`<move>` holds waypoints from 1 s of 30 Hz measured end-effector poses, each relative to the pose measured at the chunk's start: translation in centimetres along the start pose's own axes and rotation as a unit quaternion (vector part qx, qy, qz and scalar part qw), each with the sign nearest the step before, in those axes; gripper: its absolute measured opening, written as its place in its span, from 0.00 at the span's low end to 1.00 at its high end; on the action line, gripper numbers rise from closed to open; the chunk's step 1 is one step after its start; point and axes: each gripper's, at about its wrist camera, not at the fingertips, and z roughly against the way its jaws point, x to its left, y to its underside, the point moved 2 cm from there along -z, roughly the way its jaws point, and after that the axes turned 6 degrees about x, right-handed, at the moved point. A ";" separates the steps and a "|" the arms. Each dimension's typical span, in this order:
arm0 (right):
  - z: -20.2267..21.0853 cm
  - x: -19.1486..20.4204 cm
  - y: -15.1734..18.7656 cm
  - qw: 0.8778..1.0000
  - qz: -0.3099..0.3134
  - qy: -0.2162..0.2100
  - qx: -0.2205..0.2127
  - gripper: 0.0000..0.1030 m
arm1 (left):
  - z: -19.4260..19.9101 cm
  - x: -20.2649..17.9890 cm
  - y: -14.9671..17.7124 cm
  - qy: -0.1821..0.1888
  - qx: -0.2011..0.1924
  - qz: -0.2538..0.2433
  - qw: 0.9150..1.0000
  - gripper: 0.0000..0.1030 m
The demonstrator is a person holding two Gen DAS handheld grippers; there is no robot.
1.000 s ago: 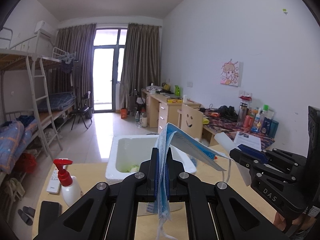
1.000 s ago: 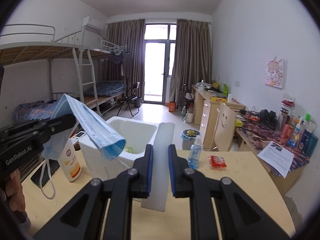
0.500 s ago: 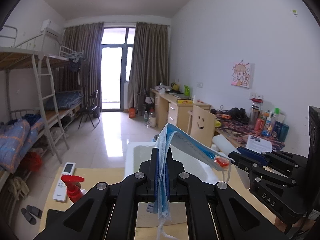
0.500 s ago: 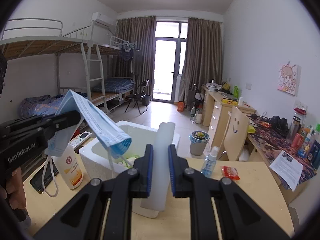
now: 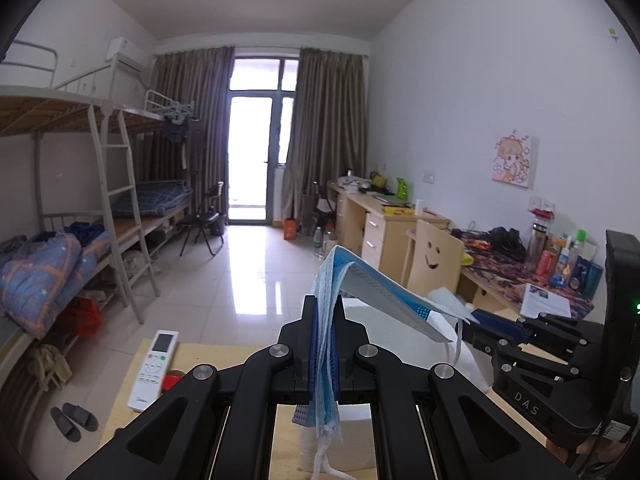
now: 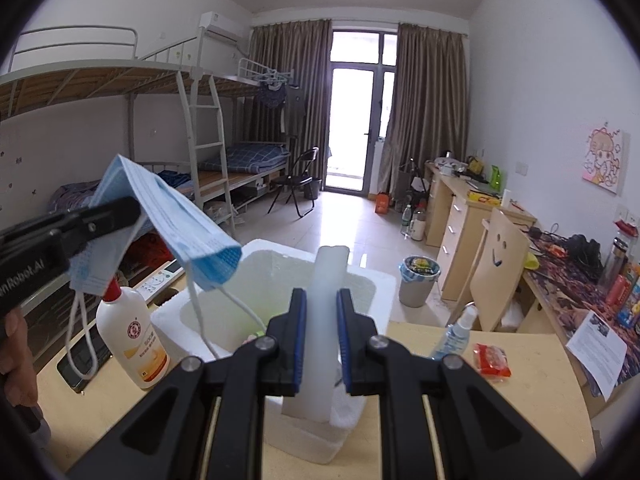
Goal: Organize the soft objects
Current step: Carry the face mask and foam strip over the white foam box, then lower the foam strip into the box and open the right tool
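Note:
A blue surgical mask is pinched in my left gripper, which is shut on it; the mask folds over the tips and its ear loops dangle. From the right wrist view the same mask hangs over the near left corner of a white foam box, held up by the left gripper. My right gripper is shut on a white foam strip, upright above the box's front wall. In the left wrist view the right gripper sits at the right, by the box.
On the wooden table stand a white bottle with a red cap, a small spray bottle and a red packet. A white remote lies at the table's left. A phone, a printed sheet and a chair are nearby.
Both grippers have swung across the table with their loads: the box has slid lower and partly out of the left wrist view, and the remote has come into sight. Both grips are unchanged.

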 end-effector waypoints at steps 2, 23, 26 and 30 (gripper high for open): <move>-0.6 0.2 -0.1 1.000 0.001 -0.008 0.006 0.18 | -0.1 0.4 -0.1 -0.005 0.000 0.004 1.000 0.05; -4.6 1.3 -0.6 0.999 -0.002 0.001 0.049 0.27 | 0.0 1.2 -0.6 -0.023 -0.006 0.013 1.000 0.05; -4.6 1.2 -0.6 0.999 -0.004 0.001 0.051 0.53 | 0.0 1.2 -0.5 -0.022 -0.006 0.014 1.000 0.05; -3.7 0.7 -0.8 0.999 -0.019 0.004 0.033 0.76 | 0.1 1.2 -0.5 -0.022 -0.006 0.014 1.000 0.05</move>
